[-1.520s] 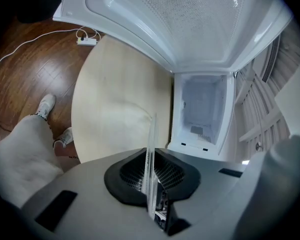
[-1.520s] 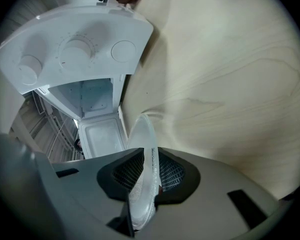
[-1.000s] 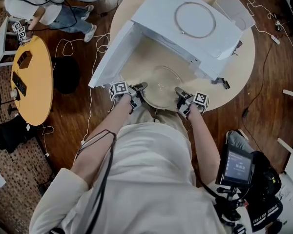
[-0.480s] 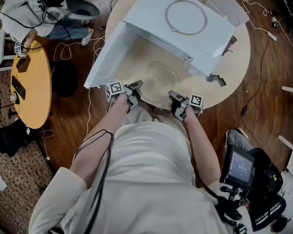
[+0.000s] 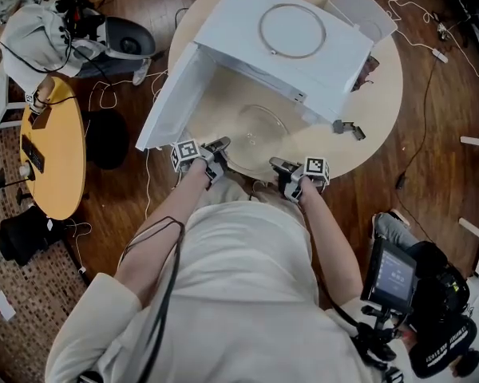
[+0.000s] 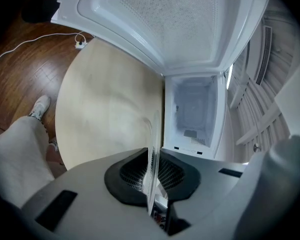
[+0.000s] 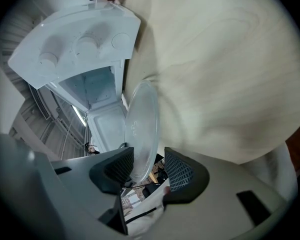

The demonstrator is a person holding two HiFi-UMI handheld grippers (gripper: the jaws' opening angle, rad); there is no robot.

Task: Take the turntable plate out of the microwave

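Glass turntable plate (image 5: 259, 134) clenched at the rim by left tool (image 5: 221, 144).
Judged stiff, slick, breakable; right tool (image 5: 276, 164) jaws, just opened, are set astride the rim, released.

A dark brown wooden plank floor (image 5: 439, 166) is seen across the whole head view. A round pale wooden table (image 5: 375, 126) is set at upper centre, and a smaller oval yellow-topped table (image 5: 60, 146) is placed at the left, well apart from it. Thin white cables (image 5: 420, 24) are strewn over the boards at upper right. A speckled brown patterned floor covering (image 5: 32, 302) is laid at lower left, with a black bag (image 5: 24, 234) at its edge. A black camera rig with a small lit screen (image 5: 395, 274) is stood at lower right. In the right gripper view, a bright strip light among pale grey slats (image 7: 80, 115) is seen at the left
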